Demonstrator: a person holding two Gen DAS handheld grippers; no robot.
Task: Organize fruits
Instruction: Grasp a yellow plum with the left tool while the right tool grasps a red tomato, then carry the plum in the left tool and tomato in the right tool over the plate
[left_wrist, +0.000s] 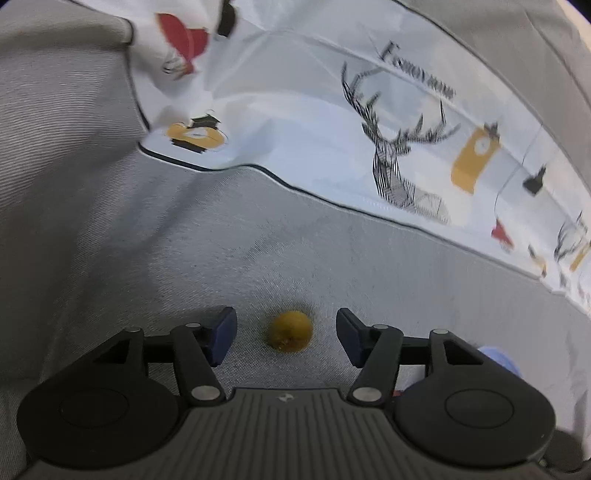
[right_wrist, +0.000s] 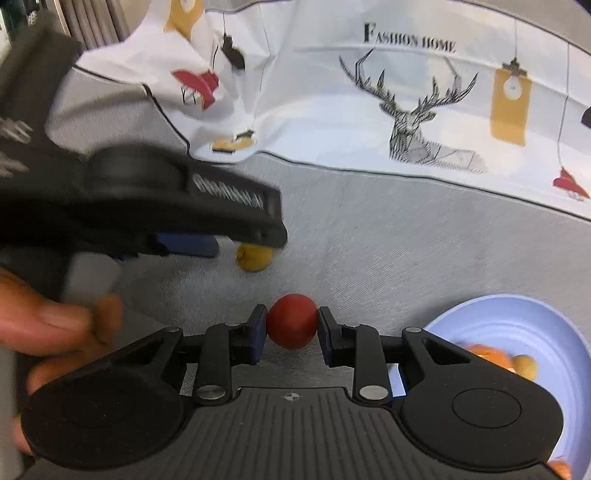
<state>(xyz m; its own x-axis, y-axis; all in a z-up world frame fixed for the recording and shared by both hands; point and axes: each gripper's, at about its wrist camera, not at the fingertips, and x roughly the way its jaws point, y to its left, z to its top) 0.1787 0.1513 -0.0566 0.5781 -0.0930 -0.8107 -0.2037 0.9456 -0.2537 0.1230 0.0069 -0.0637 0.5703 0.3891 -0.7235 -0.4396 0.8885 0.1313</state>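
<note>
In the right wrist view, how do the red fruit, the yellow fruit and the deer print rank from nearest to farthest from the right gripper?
1. Red fruit: between the pads of the right gripper, which press on it.
2. Yellow fruit: farther ahead and a little left on the grey cloth, partly under the left gripper.
3. Deer print: farthest, on the white cloth at the back right.

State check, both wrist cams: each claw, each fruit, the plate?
Left claw: open, straddling the fruit, not touching.
Small round yellow fruit: on the grey cloth, free.
Right claw: shut on the red fruit.
Round red fruit: gripped between the pads.
Light blue plate: on the cloth, holding orange and yellow fruit.
</note>
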